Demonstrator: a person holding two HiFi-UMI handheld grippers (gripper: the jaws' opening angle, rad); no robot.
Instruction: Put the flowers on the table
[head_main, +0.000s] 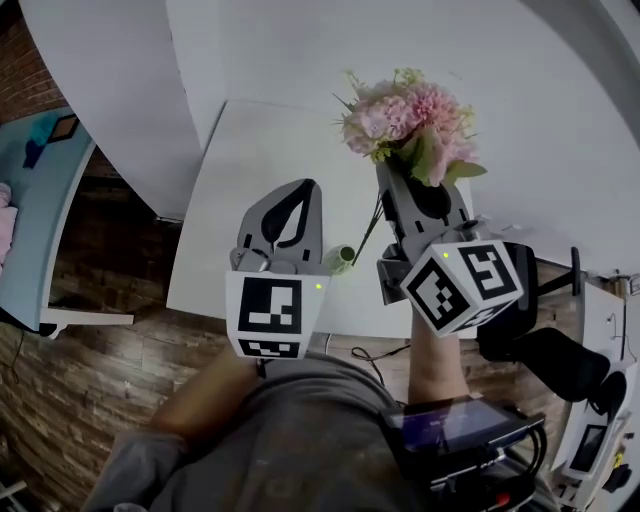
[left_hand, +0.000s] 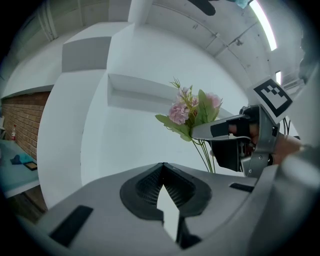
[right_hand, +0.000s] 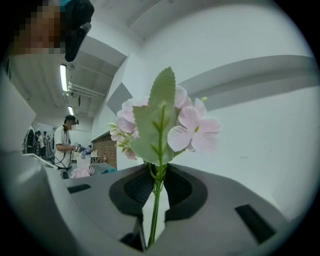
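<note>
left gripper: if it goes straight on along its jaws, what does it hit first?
Looks free nearby. The left gripper points at what looks like plain white wall; how far is unclear. The flowers, held in the right gripper, sit right of that line.

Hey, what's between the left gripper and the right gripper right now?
The lower stems of the flowers the right gripper holds, hanging beside the left gripper over the white table; the head view shows it.
</note>
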